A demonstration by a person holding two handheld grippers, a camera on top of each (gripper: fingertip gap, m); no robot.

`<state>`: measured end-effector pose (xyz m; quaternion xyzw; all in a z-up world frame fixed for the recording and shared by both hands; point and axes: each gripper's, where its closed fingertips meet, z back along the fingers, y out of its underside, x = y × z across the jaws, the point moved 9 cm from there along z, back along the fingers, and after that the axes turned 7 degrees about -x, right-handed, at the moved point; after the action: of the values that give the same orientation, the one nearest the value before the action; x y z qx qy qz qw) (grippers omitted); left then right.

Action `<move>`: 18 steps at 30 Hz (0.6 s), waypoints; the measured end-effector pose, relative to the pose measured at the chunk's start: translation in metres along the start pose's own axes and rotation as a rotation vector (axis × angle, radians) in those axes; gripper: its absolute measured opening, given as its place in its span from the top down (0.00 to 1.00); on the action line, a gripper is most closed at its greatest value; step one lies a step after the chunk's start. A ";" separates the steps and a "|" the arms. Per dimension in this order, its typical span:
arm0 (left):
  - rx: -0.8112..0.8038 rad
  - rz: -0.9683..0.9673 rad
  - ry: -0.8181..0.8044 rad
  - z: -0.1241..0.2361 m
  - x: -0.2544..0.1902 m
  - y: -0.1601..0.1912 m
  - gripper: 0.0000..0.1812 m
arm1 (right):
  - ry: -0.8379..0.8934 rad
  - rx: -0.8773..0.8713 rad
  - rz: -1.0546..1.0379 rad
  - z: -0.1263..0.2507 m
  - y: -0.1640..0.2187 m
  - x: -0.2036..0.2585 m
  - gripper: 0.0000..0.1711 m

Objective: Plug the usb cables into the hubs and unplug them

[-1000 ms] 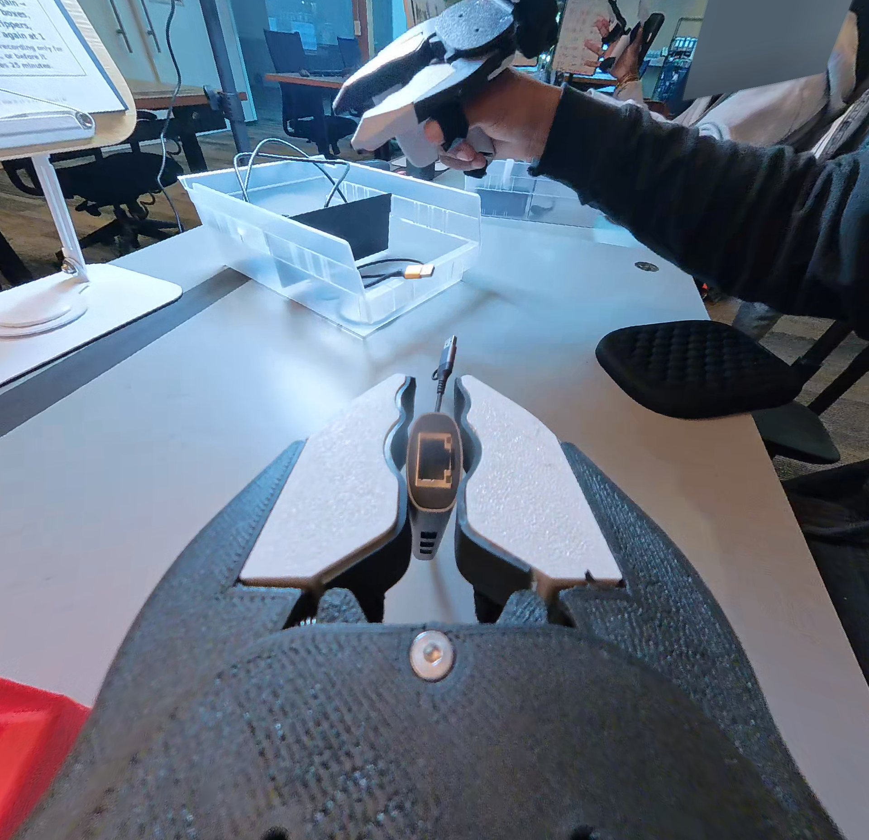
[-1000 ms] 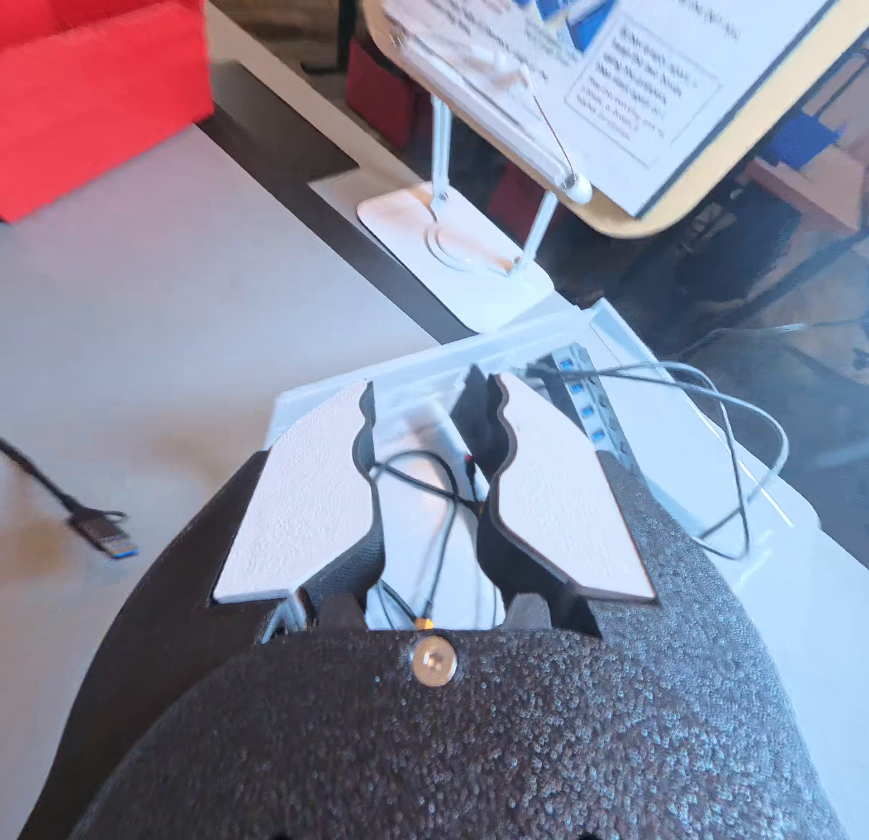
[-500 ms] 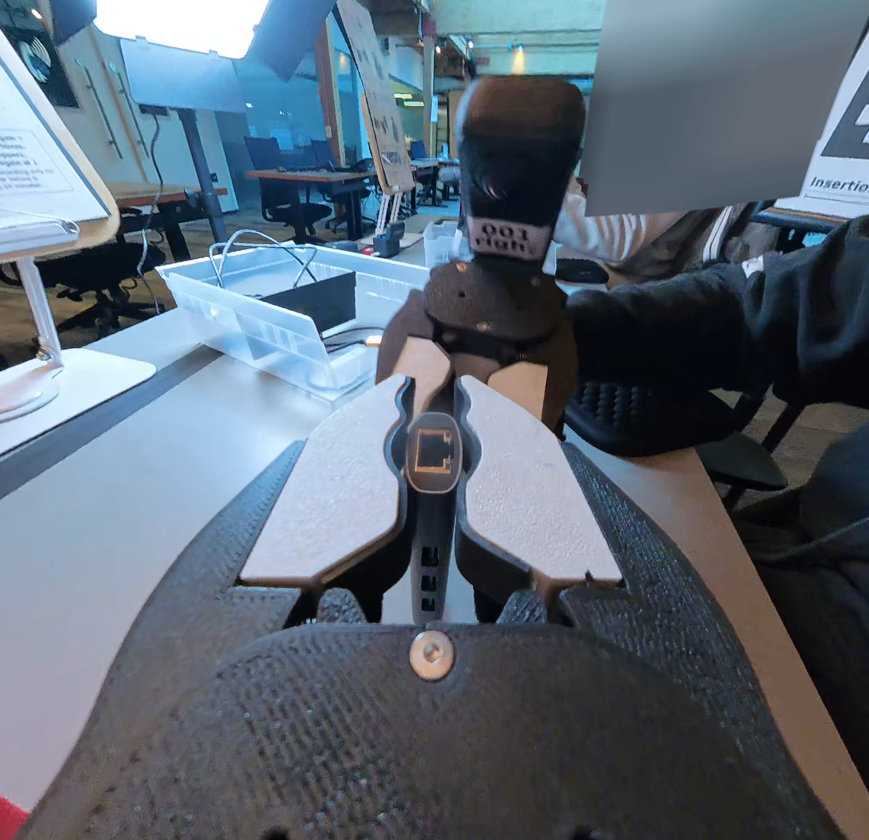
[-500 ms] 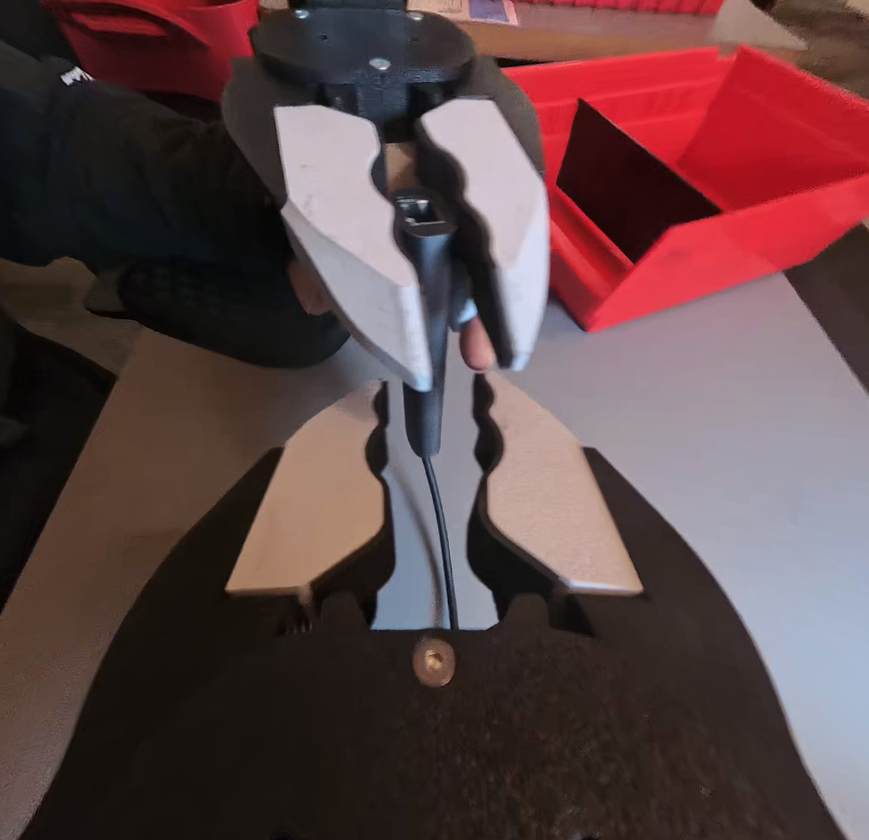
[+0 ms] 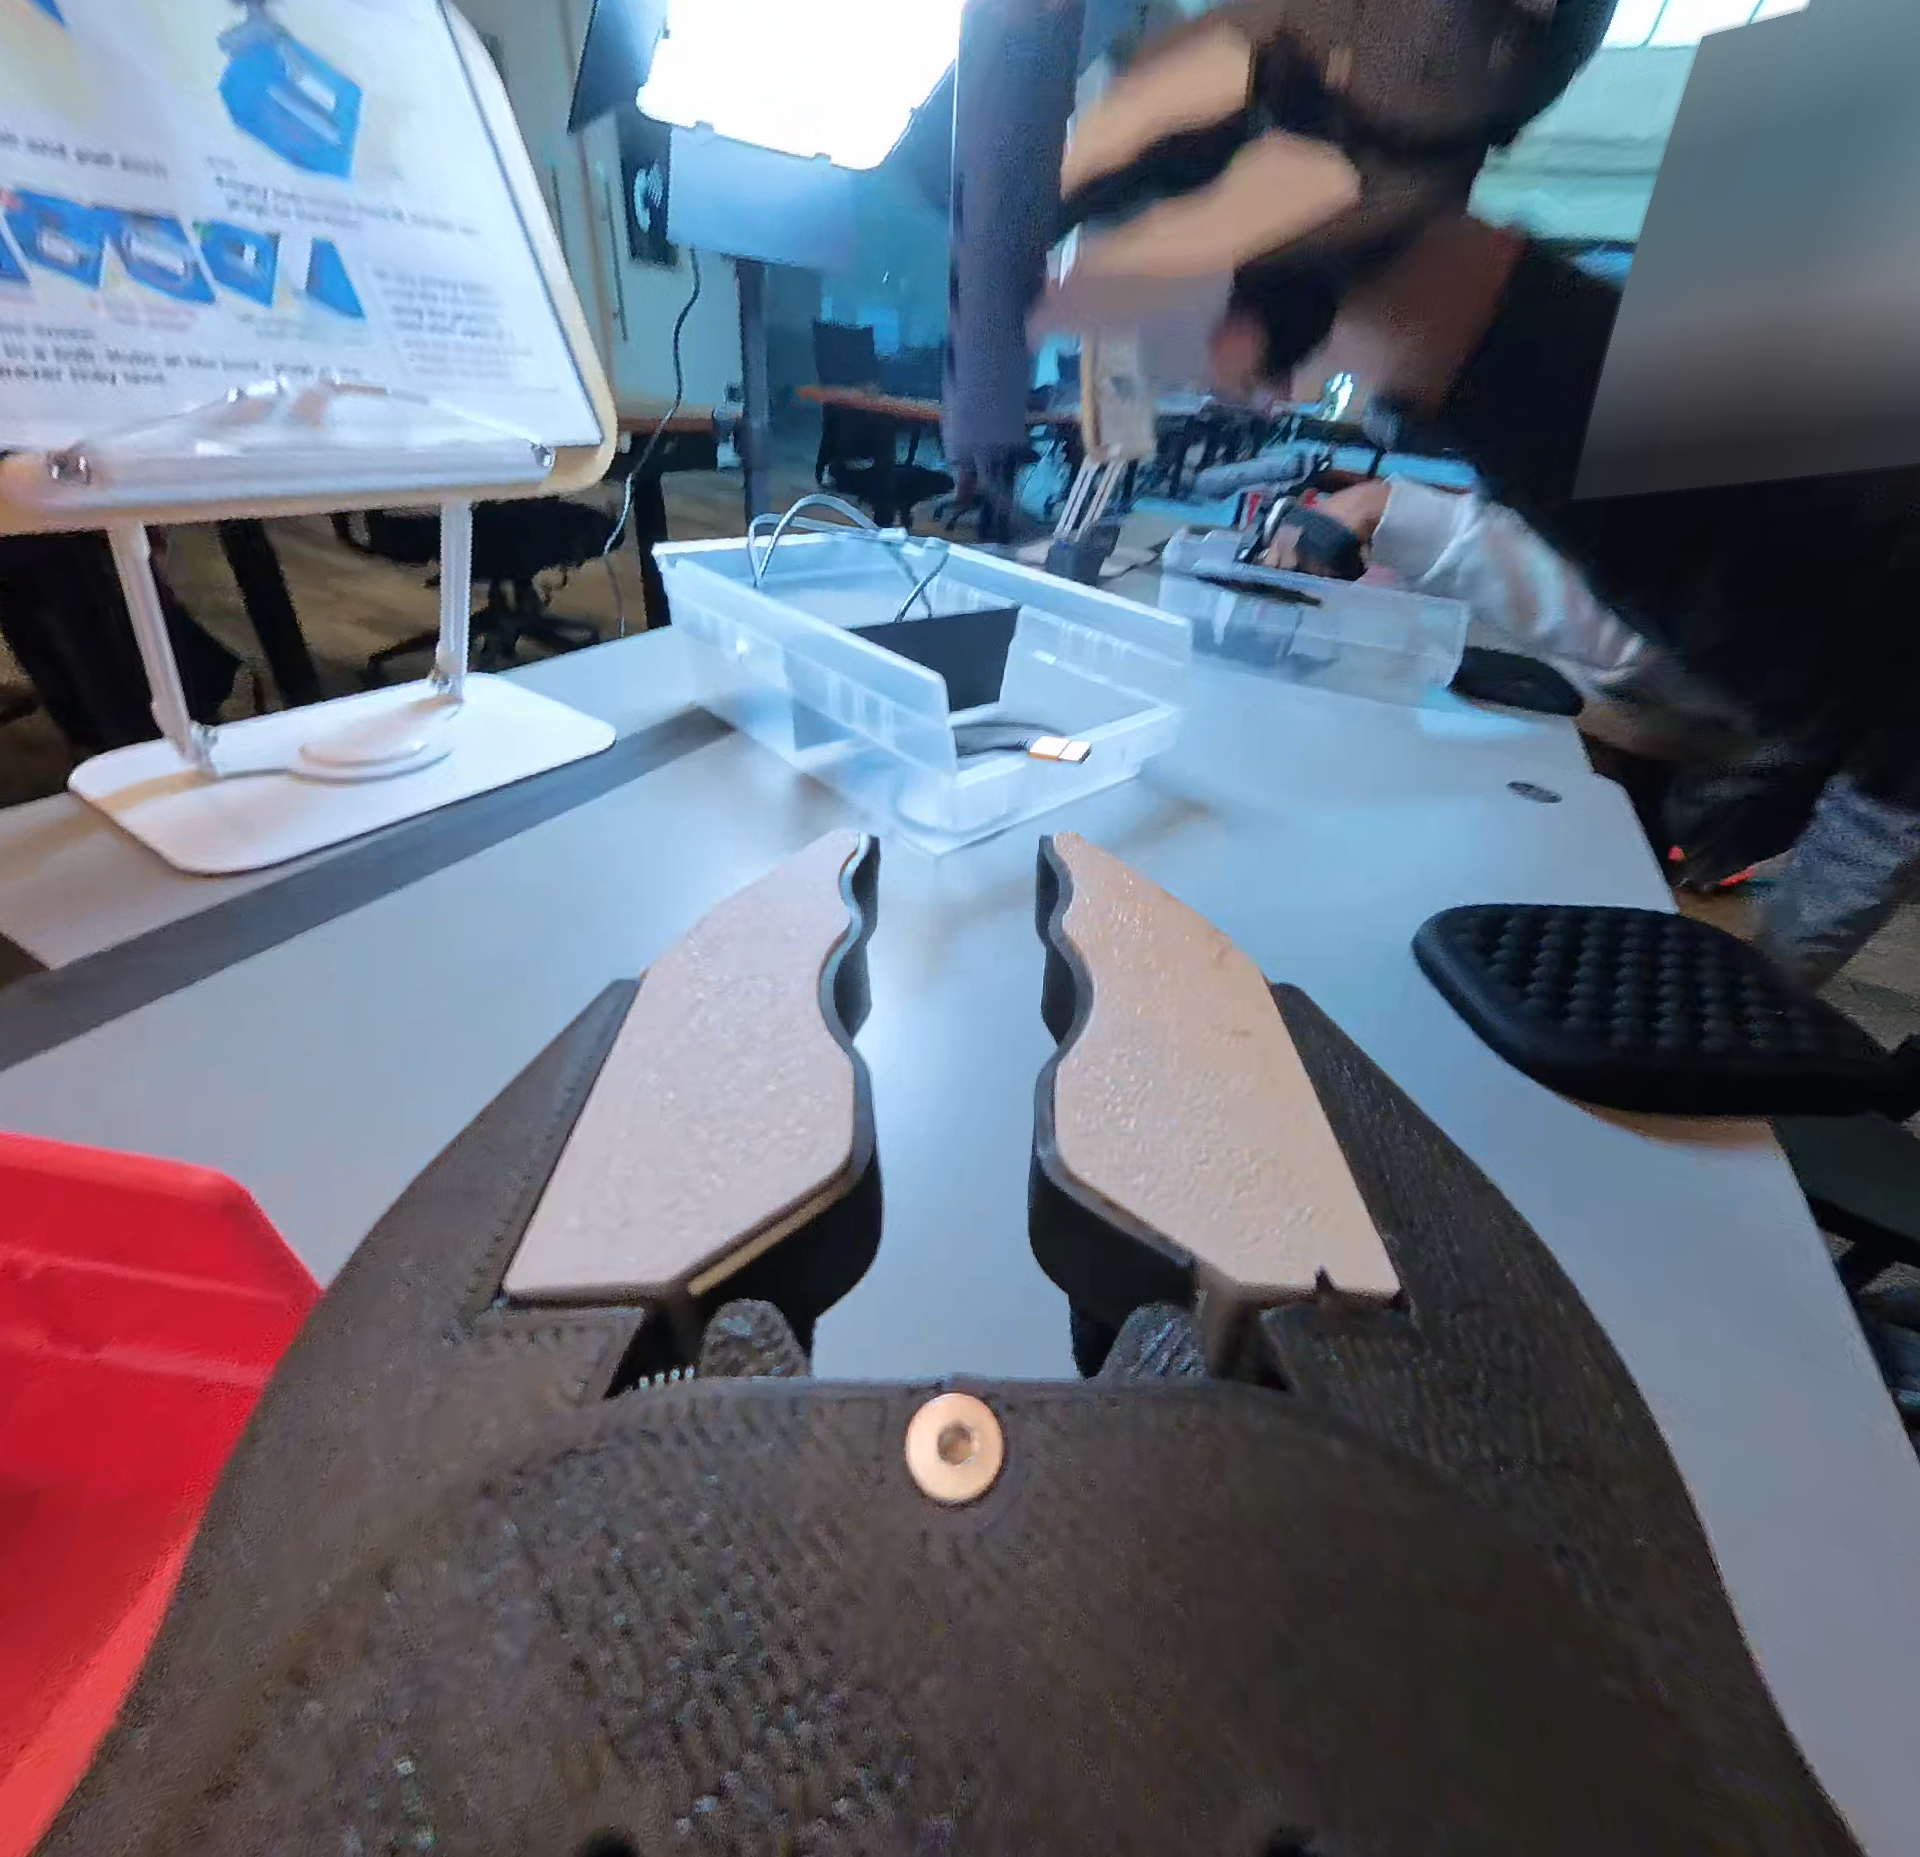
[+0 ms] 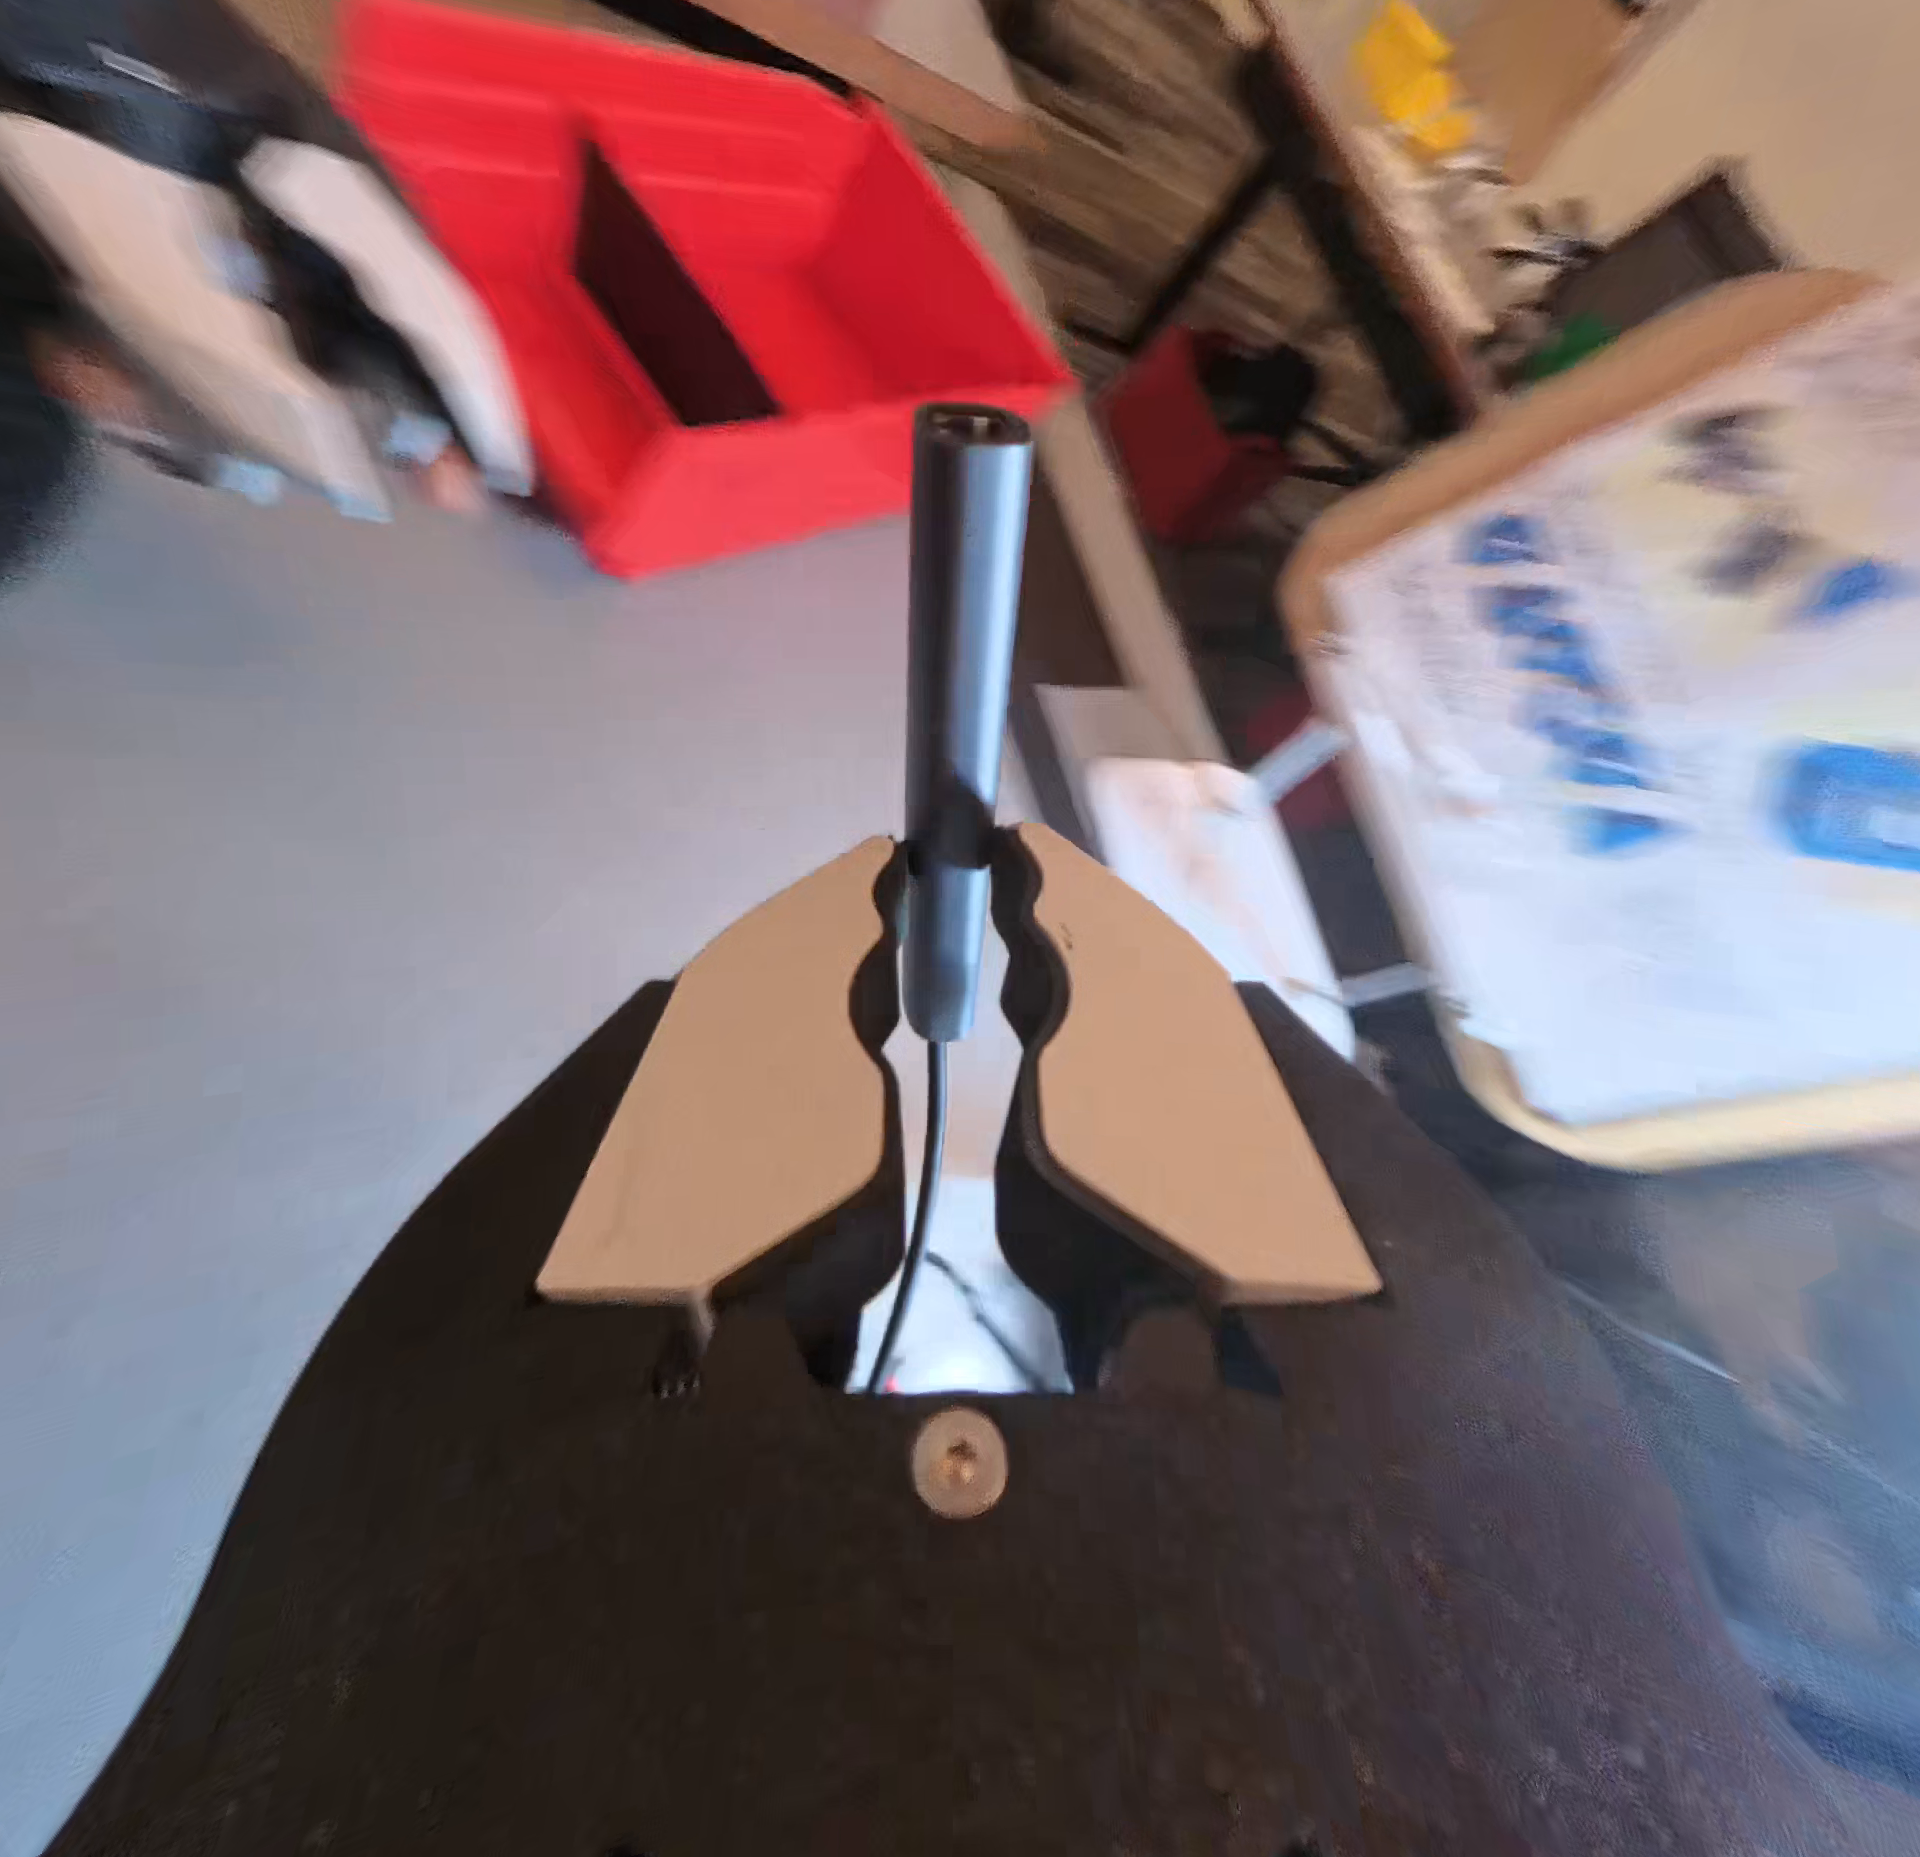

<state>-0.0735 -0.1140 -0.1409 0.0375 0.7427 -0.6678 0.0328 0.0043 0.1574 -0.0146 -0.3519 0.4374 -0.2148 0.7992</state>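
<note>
My left gripper (image 5: 956,857) is open and empty above the grey table (image 5: 416,986). My right gripper (image 6: 951,851) is shut on the grey hub (image 6: 961,623). The hub stands up out of the fingertips with its thin black cable (image 6: 925,1163) running back between the fingers. In the left wrist view the right gripper (image 5: 1174,238) shows blurred, high above the clear bin (image 5: 914,685). A cable with an orange-tipped plug (image 5: 1060,749) lies in that bin's near compartment.
A red bin (image 6: 727,280) with a black divider stands on the table; its corner shows in the left wrist view (image 5: 114,1392). A document stand (image 5: 301,758) with a printed sheet stands at the left. A black chair armrest (image 5: 1652,1007) sits by the table's right edge. A second clear bin (image 5: 1309,612) is farther back. Left tips to right tips: about 15 cm.
The hub has passed from my left gripper to my right one. The left gripper has opened and is empty. The right gripper has closed on the hub and swung up and away.
</note>
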 end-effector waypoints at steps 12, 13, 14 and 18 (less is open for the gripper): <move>0.299 -0.153 -0.251 -0.014 0.011 0.035 0.84 | 0.477 0.471 0.199 -0.018 0.144 -0.148 0.91; 0.305 -0.160 -0.256 -0.014 0.011 0.036 0.84 | 0.442 0.517 0.147 -0.026 0.162 -0.143 0.91; 0.312 -0.162 -0.259 -0.014 0.012 0.037 0.84 | 0.386 0.588 0.095 -0.034 0.180 -0.135 0.91; 0.329 -0.161 -0.254 -0.016 0.014 0.041 0.84 | 0.228 0.719 -0.016 -0.050 0.214 -0.108 0.72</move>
<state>-0.0835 -0.0940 -0.1813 -0.1015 0.6143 -0.7797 0.0659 -0.0875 0.3504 -0.1347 -0.0263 0.4175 -0.3984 0.8162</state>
